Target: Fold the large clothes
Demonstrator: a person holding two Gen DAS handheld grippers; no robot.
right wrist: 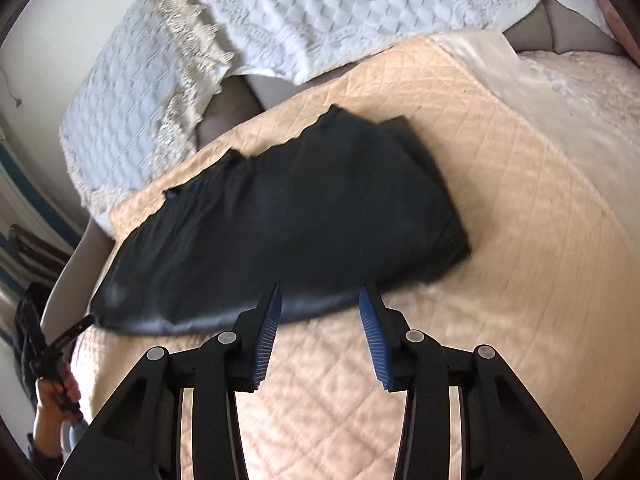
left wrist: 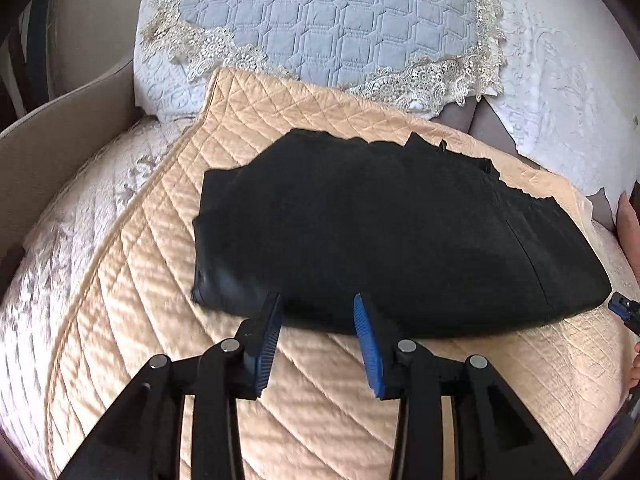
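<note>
Blue-padded fingers (left wrist: 269, 334) of the left gripper (left wrist: 318, 338) stand spread at the bottom centre of the left wrist view, with nothing between them; their tips sit at the near edge of the black garment (left wrist: 384, 236), and whether they touch it is hard to tell. Likewise the right gripper (right wrist: 320, 330) at the bottom centre of its own view has its fingers (right wrist: 372, 336) apart and empty, tips just at the garment's near fold. That black garment (right wrist: 280, 232) lies folded into a compact, thick bundle in the middle of both frames, resting on a peach quilted cover (left wrist: 328, 412) with a diamond stitch. Behind it, in the upper part of the left view, sits a pale blue quilted cushion (left wrist: 328, 20) edged with cream lace, and white embossed fabric (right wrist: 360, 8) fills the top of the right view. At the lower left edge of the right view, the person's hand (right wrist: 54, 404) grips the other tool.
</note>
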